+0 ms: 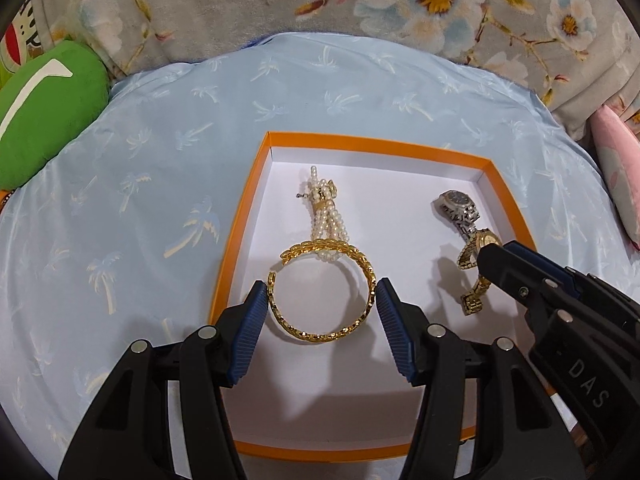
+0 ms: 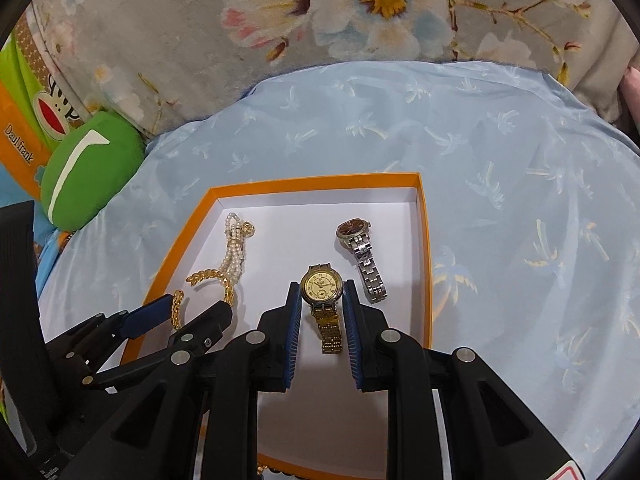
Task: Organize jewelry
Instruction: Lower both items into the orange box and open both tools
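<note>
A floral blanket (image 1: 224, 4) fills the far side, and on it lies a pale blue cloth (image 1: 132, 184) printed with palm trees, which spreads wide beyond every side of the orange box (image 1: 362, 141). A green cushion (image 1: 48, 116) sits well off the box's left far corner, touching the cloth's edge.

The box is a shallow open tray with low orange walls and a white floor. Its far half is bare floor, and there is free floor along the near wall as well.

The left gripper (image 1: 322, 300) reaches in over the box's near wall, left of centre. Its blue pads sit against the two outer sides of the gold bangle (image 1: 324, 292), clamped across it. The bangle's far arc overlaps the near end of the pearl bracelet (image 1: 326, 216), which runs toward the box's far wall.

The right gripper (image 2: 320, 308) comes in over the near wall, right of centre, its pads closed on the case and strap of the gold watch (image 2: 322, 286). The silver watch (image 2: 362, 258) lies just beyond, close to the box's right wall, apart from the gold one.
</note>
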Demonstrator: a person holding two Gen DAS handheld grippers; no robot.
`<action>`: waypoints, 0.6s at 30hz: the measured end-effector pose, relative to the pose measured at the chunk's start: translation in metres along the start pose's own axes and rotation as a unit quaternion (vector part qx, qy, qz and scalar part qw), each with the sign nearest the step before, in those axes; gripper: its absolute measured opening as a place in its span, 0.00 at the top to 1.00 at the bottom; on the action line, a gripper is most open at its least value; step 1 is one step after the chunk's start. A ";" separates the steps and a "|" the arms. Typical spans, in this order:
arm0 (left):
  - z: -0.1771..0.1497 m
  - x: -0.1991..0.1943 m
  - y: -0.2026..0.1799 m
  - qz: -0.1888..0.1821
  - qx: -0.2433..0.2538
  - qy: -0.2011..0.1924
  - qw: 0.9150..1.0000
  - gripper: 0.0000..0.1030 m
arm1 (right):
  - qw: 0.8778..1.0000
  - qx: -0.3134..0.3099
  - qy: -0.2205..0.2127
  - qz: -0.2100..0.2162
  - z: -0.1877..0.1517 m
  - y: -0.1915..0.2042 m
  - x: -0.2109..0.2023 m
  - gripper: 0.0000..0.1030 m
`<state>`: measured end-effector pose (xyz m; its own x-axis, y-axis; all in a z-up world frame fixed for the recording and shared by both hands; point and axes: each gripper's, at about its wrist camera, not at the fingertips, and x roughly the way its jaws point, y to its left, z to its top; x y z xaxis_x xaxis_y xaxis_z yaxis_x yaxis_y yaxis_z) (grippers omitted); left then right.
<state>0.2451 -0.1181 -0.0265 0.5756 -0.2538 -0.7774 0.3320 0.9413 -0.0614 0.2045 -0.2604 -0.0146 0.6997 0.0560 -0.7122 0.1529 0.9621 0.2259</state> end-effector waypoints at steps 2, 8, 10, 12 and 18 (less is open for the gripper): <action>-0.001 0.002 -0.001 0.001 0.001 0.002 1.000 0.47 | 1.000 -0.001 0.001 -0.001 -0.002 0.000 0.002 0.79; -0.002 0.000 0.000 0.005 -0.004 -0.002 1.000 0.44 | 1.000 -0.006 -0.012 -0.010 -0.002 0.000 -0.006 0.79; -0.002 -0.005 0.000 0.005 -0.006 -0.004 1.000 0.44 | 1.000 -0.002 -0.017 -0.008 -0.002 -0.002 -0.013 0.79; -0.003 -0.014 0.001 0.004 -0.007 -0.009 1.000 0.44 | 1.000 -0.001 -0.024 -0.009 -0.004 -0.003 -0.023 0.79; -0.016 -0.058 0.014 -0.004 -0.018 -0.025 1.000 0.44 | 0.999 -0.007 -0.039 -0.018 -0.030 -0.009 -0.073 0.79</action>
<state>0.2040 -0.0861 0.0076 0.6094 -0.2717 -0.7449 0.3109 0.9461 -0.0908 0.1312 -0.2649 0.0155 0.7467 0.0006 -0.6652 0.1691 0.9670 0.1907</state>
